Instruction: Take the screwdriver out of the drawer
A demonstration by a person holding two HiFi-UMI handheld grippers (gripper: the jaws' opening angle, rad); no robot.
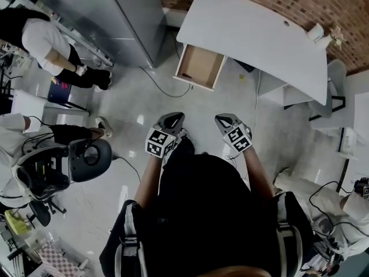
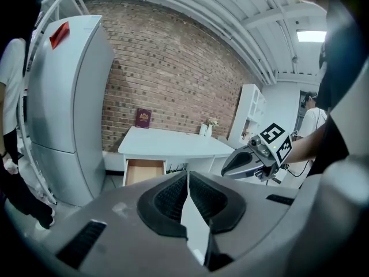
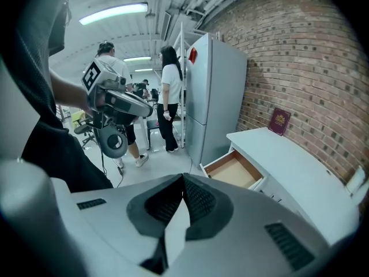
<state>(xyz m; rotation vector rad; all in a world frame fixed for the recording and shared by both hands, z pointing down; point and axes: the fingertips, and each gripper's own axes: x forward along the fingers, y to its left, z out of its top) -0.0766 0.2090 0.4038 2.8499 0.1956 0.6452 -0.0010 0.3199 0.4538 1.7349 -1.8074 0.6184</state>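
What may be the screwdriver (image 1: 185, 75), a small dark speck, lies at the front edge of the open drawer (image 1: 202, 62) under the desk (image 1: 253, 33), well apart from the left gripper (image 1: 173, 118) and right gripper (image 1: 224, 120), both closed on nothing.

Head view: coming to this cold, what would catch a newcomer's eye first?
The open drawer juts from the white desk by the brick wall, its pale wooden inside showing. Next come the left gripper and right gripper, held close in front of the person and well short of the drawer, tongs shut on nothing. The tall silver fridge stands left of the desk.
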